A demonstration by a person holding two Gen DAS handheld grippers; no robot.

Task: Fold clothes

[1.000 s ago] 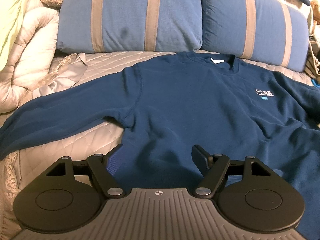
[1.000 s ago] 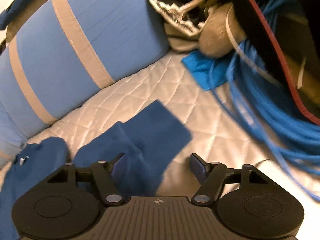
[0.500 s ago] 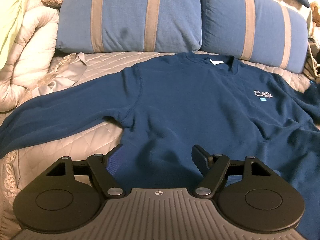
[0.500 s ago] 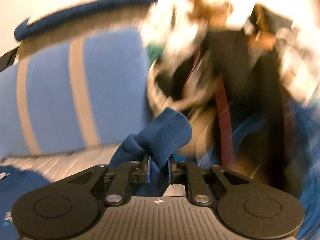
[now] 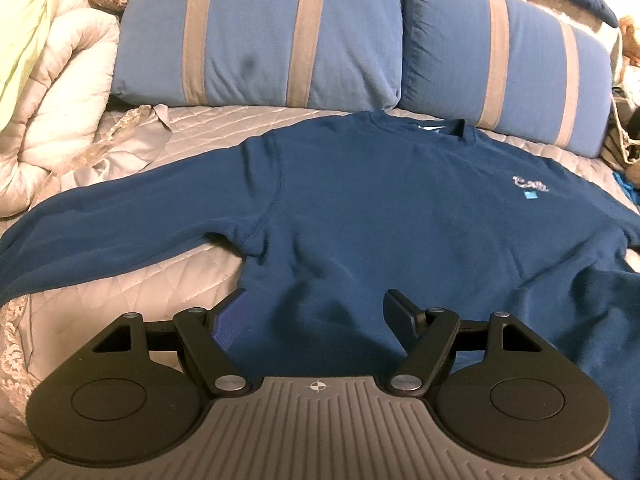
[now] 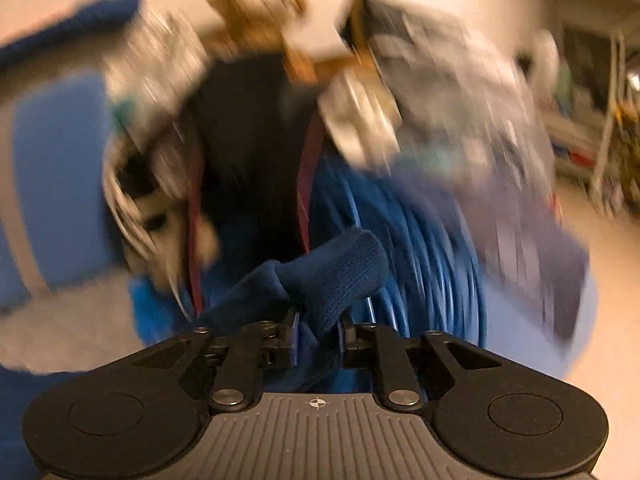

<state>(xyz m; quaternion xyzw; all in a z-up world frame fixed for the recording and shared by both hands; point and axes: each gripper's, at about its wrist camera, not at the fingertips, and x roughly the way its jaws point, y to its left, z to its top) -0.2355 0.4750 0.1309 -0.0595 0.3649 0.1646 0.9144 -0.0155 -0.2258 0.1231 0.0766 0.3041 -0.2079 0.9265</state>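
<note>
Right tongs (image 6: pixel 318 330) pinching sleeve cuff (image 6: pixel 344 276) — left tongs (image 5: pixel 316 316) splayed over hem.

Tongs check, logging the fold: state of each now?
Left tongs: open over the sweatshirt hem, gripping nothing.
Right tongs: shut on the sleeve cuff.

2 striped blue pillows (image 5: pixel 260 36), rumpled white duvet (image 5: pixel 52 92), quilted bedspread (image 5: pixel 120 280), blue cable coil (image 6: pixel 420 240)

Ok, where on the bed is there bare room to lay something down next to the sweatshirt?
Bare quilt lies between the striped pillows and the sweatshirt shoulder. A second patch sits under its outstretched sleeve. The left edge is crowded by a bunched comforter, the far right by clutter.
</note>
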